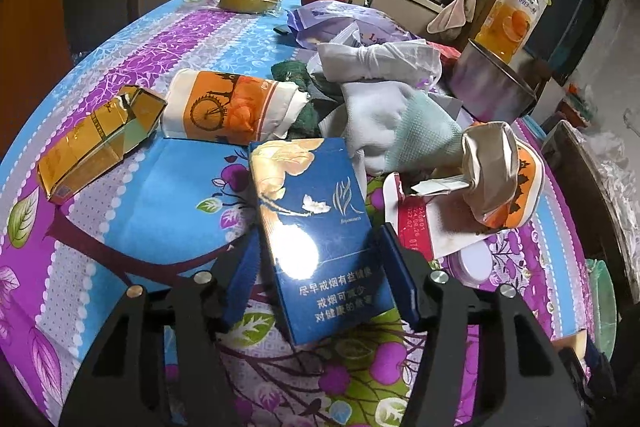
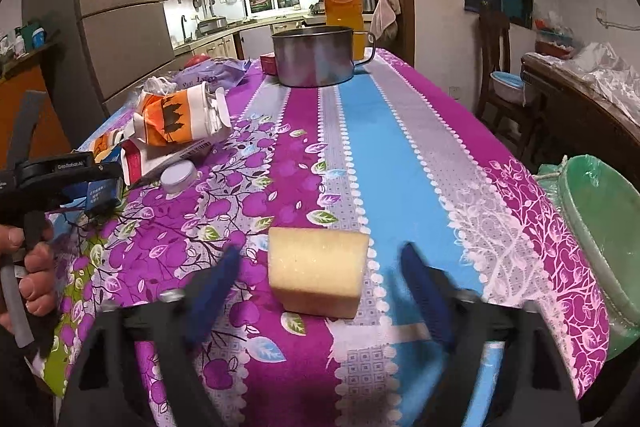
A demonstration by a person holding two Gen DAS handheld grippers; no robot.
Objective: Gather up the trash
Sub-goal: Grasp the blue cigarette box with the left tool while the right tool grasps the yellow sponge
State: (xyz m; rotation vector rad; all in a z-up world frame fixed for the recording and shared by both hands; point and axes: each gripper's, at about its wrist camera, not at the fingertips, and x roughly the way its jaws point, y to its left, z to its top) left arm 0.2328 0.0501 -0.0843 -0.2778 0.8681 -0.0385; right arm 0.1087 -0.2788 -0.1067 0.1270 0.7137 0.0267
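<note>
From your left wrist camera, your left claw sits around the blue box. Its two blue fingers are spread, one on each side of the box, and you cannot tell if they touch it. The box lies flat on the table. To its left there is bare cloth, and then one gold box near the table's left edge. Behind the blue box lies one orange and white pack. To the right, one crushed carton is just beside the box, so that side is tight. One white glove lies behind it. One metal pot and one juice bottle stand far back on the right.

From your right wrist camera, your right claw is spread wide with one yellow sponge between its fingers, not touching it. The sponge sits near the table's front edge. There is lots of bare cloth ahead, up to the pot. One green bin stands just past the table's right edge. Your left hand is at the far left.
</note>
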